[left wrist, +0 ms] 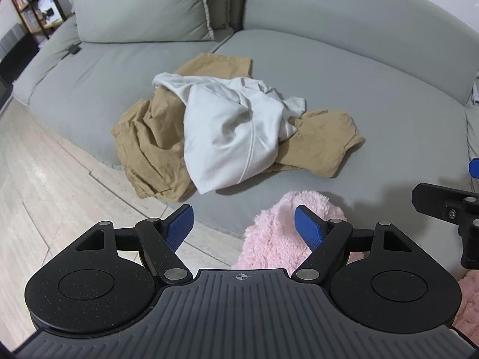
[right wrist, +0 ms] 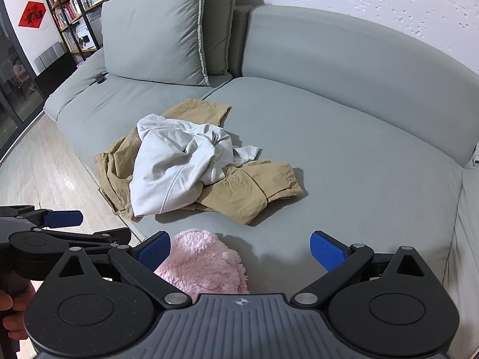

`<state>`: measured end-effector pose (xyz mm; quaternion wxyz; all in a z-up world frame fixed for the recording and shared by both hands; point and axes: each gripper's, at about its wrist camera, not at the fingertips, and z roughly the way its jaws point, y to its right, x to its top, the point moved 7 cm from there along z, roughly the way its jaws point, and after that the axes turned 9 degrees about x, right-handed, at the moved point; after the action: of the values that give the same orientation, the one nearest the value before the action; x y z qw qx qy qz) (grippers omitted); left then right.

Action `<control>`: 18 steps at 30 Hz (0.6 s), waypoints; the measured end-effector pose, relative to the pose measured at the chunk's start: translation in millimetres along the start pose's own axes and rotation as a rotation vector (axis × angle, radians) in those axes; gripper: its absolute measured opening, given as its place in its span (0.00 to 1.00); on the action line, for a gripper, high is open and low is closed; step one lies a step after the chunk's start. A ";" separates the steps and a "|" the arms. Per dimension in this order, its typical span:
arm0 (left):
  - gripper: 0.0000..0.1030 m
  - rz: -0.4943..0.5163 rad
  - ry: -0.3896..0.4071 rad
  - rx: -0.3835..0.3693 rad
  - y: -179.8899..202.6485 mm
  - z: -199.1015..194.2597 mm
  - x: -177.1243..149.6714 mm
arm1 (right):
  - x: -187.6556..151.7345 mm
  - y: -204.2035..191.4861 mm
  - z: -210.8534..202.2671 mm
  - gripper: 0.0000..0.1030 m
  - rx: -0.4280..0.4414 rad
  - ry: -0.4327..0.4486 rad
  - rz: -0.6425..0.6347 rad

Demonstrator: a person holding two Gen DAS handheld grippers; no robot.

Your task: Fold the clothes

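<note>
Here the left tongs (left wrist: 244, 227) stand wide apart and hold nothing, hovering over the front edge of the grey sofa (left wrist: 344, 95); their blue pads (left wrist: 308, 229) frame a fluffy pink garment (left wrist: 278, 233) lying at the seat's near edge, the right pad just over its pile. The right tongs (right wrist: 241, 252) are likewise spread wide and empty, with the same pink garment (right wrist: 203, 263) just beyond the left pad. In the right wrist view the left tongs show at the left border, gripped by a hand (right wrist: 15, 314).

Further out, in the middle of the seat, lies a crumpled heap: a white garment (left wrist: 230, 128) draped over tan trousers (left wrist: 149, 137), well apart from both tongs. Behind it a grey cushion (right wrist: 155, 30) leans upright against the backrest. A bookshelf (right wrist: 74, 3) stands at far left, above the pale wood floor (left wrist: 45, 194).
</note>
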<state>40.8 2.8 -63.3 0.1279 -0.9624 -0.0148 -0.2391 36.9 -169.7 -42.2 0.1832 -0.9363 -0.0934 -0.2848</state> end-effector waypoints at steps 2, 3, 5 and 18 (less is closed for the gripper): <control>0.77 -0.002 -0.001 0.008 2.5 3.0 4.1 | -0.8 1.9 0.6 0.97 -0.001 -0.002 0.001; 0.77 -0.005 0.001 0.005 -0.7 -1.9 -2.2 | -1.2 2.9 0.9 0.97 -0.002 -0.003 0.001; 0.77 -0.010 0.003 0.002 -3.1 -5.3 -6.5 | -1.8 4.4 2.2 0.97 -0.003 -0.006 0.001; 0.77 -0.017 0.006 -0.007 -2.8 -5.0 -6.6 | -1.8 -1.5 -0.8 0.97 -0.005 -0.003 0.000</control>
<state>32.4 4.4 -61.4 0.1227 -0.9620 -0.0219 -0.2431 34.6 -168.8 -42.2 0.1806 -0.9371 -0.0930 -0.2838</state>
